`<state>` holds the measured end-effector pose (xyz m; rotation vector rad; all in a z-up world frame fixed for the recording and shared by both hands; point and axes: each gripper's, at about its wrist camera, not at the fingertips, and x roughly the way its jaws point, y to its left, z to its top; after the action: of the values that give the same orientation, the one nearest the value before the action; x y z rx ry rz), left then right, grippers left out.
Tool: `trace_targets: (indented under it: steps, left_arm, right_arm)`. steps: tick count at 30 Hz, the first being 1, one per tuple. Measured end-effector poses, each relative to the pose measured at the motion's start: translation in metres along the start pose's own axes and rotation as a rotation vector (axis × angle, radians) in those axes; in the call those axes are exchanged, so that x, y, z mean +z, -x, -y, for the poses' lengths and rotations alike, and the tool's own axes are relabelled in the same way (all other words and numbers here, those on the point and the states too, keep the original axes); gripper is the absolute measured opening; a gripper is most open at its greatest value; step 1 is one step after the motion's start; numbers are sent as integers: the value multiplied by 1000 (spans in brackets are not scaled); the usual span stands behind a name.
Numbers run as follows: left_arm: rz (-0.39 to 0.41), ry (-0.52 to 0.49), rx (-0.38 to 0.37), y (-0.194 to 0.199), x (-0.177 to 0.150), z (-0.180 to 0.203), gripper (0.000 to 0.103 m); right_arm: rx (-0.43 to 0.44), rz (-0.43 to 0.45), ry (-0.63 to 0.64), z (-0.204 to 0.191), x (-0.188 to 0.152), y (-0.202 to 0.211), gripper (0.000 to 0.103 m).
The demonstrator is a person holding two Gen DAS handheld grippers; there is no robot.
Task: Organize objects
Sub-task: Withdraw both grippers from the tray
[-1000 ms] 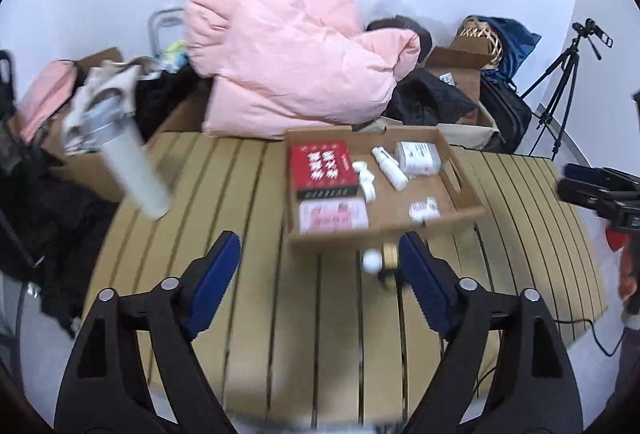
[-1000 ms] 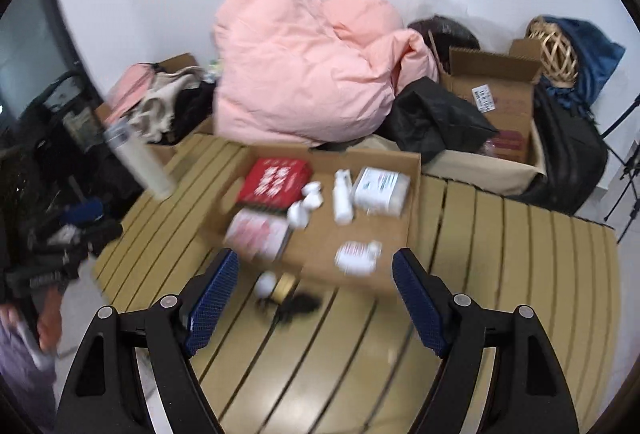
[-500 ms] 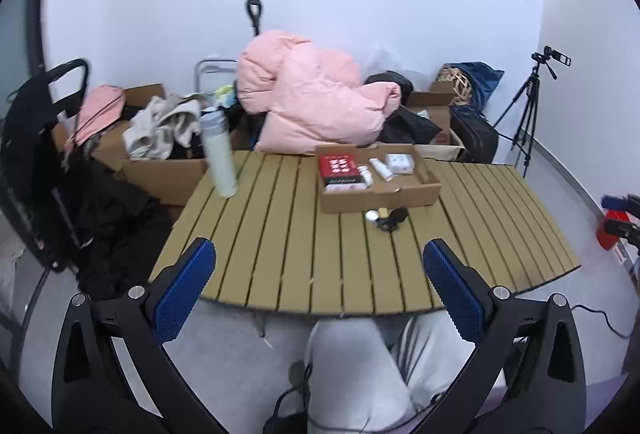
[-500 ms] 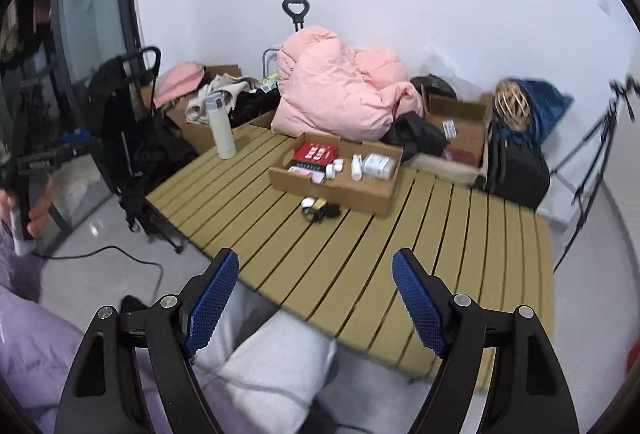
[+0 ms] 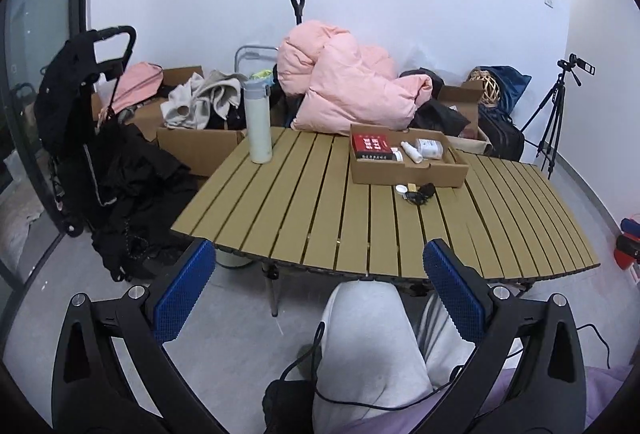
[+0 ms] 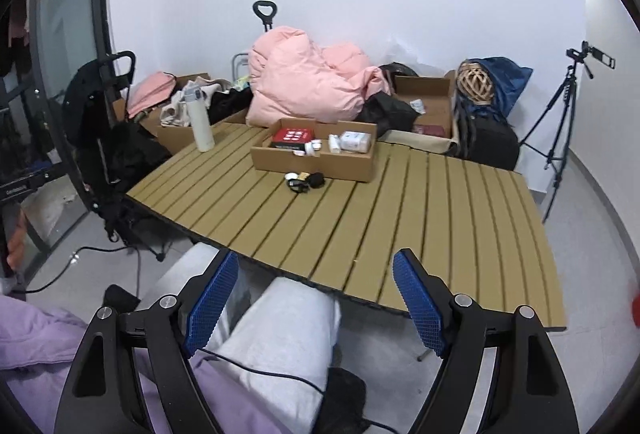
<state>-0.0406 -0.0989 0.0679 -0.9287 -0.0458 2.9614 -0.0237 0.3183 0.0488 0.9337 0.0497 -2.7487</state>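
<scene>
1. A tall white bottle (image 5: 258, 122) stands on the far left of the slatted table (image 5: 312, 210).
2. The cardboard tray (image 5: 408, 170) sits far on the table, right of the bottle. A red box (image 5: 373, 145) and small white bottles (image 5: 412, 152) lie in it.
3. A few small things (image 5: 416, 192) lie on the table just in front of the tray.
4. The left gripper (image 5: 320, 298) has just been opening. Its jaws stand wide with nothing in them.
5. The right gripper (image 6: 316, 306) is wide too, and holds nothing.
</scene>
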Motion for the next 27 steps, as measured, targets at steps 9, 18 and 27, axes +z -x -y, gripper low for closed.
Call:
trace_targets:
  steps: [9,18,27]
  left_arm:
    - [-107,-42,-40,-61,-10,17,103]
    - [-122,-136,-190,-188,17,83,101]
    - [-294,-210,-267,-355,32,136,61]
  right_arm:
    - [0,-63,9,0,-9,-49,84]
    - [50,-11,89,1,16,-164,84]
    - [46,-151,209,-14,56,-326,86]
